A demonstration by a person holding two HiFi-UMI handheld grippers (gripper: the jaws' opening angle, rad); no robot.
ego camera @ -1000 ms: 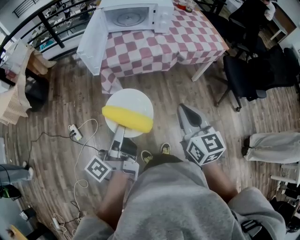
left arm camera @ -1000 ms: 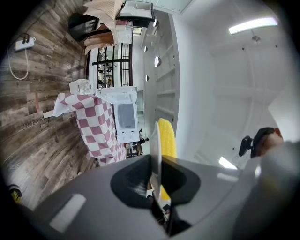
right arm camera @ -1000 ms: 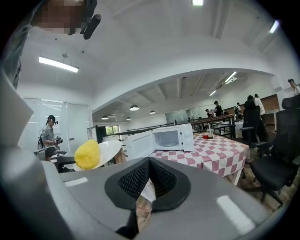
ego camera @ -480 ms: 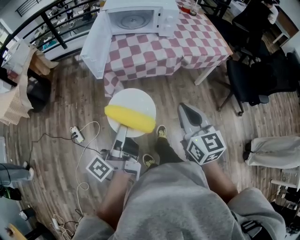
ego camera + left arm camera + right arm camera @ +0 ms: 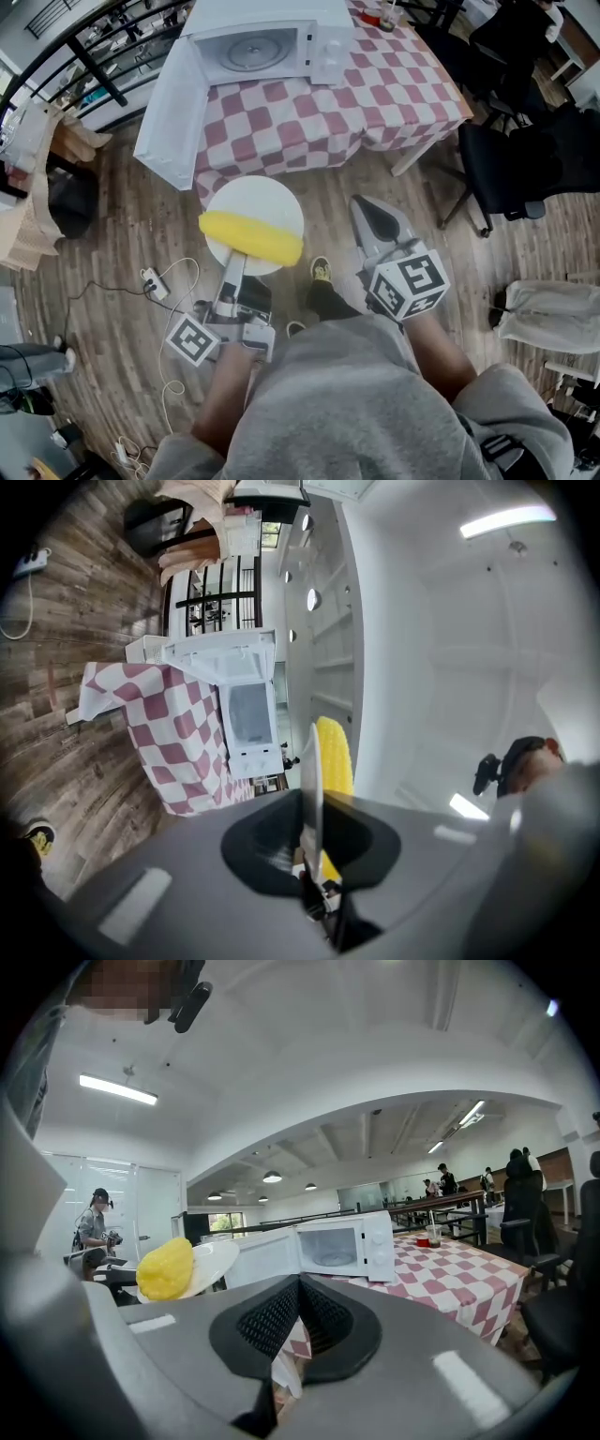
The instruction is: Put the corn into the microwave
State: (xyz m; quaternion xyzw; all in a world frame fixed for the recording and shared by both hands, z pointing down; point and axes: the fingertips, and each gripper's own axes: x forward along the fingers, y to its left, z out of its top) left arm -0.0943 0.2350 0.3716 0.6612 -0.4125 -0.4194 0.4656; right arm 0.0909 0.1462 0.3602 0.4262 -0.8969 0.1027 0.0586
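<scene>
Corn [image 5: 251, 237], a yellow cob, lies across a round white plate [image 5: 253, 197] that the left gripper [image 5: 232, 262] clamps by its near rim, jaws pinched tight on the thin edge. In the left gripper view the plate stands edge-on between the jaws, with the cob behind it.

Compared with a second ago, the table and the microwave [image 5: 272, 47] sit lower and larger in the head view. The plate now reaches close to the hanging edge of the tablecloth [image 5: 328, 103]. Plate and corn keep the same place in the left gripper's hold. One foot in a yellow-and-black shoe [image 5: 321, 270] has stepped forward between the two grippers.

The right gripper [image 5: 370, 208] points toward the table with its jaws pressed together and nothing between them. Each gripper carries a cube with black-and-white square markers, the left cube [image 5: 194, 339] and the right cube [image 5: 409, 284].

The microwave is a glossy white box. Its door [image 5: 167, 117] swings wide open to the left, and a round glass turntable shows inside. The tablecloth is soft fabric in red-and-white checks and drapes over the table's edge. The floor [image 5: 122, 234] is grey-brown wood-grain planks. A white power strip [image 5: 150, 281] with a looping cable lies on it at the left. A black office chair [image 5: 525, 159] stands to the right of the table. The person wears a grey sweatshirt [image 5: 347, 403].
</scene>
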